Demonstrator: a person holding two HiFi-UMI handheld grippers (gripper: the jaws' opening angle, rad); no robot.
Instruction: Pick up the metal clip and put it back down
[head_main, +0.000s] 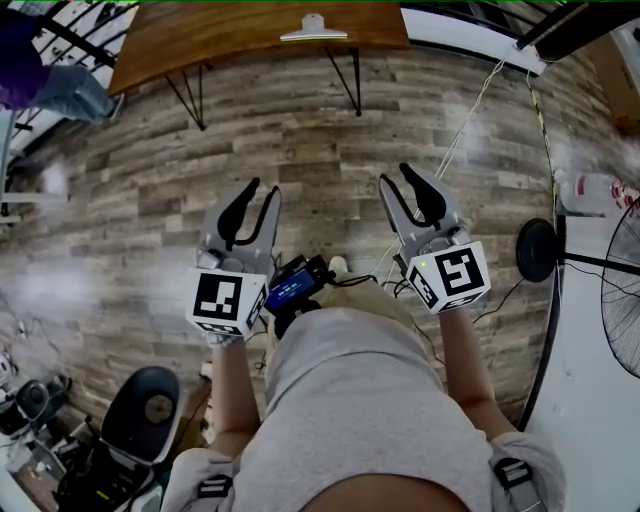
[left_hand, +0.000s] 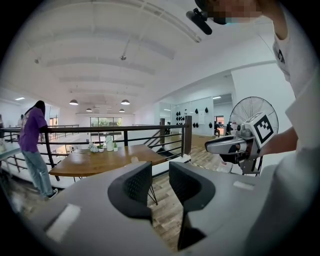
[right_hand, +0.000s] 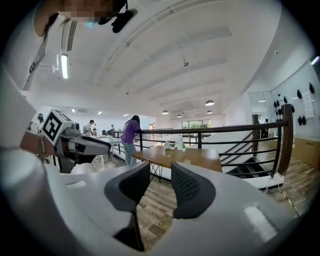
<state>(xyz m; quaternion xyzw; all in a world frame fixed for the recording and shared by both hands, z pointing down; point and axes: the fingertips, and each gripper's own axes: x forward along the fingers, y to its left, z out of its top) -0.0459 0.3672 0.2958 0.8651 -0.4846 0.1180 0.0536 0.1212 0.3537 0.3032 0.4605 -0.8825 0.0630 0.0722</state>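
Note:
The metal clip (head_main: 314, 28) lies on the near edge of a wooden table (head_main: 200, 35) at the top of the head view, well beyond both grippers. My left gripper (head_main: 262, 190) and right gripper (head_main: 397, 176) are held side by side over the plank floor, jaws pointing at the table. Each is open with nothing between its pads. In the left gripper view the left gripper (left_hand: 160, 172) frames bare floor, and the clip (left_hand: 134, 160) is a small pale shape on the table (left_hand: 90, 162). In the right gripper view the right gripper (right_hand: 160, 172) points at the same table (right_hand: 195, 156).
A standing fan (head_main: 625, 290) with a round base (head_main: 537, 250) and cables is at the right. A person in purple (head_main: 40, 70) stands by a railing (left_hand: 125, 131) left of the table. A black stool (head_main: 150, 405) and gear sit lower left.

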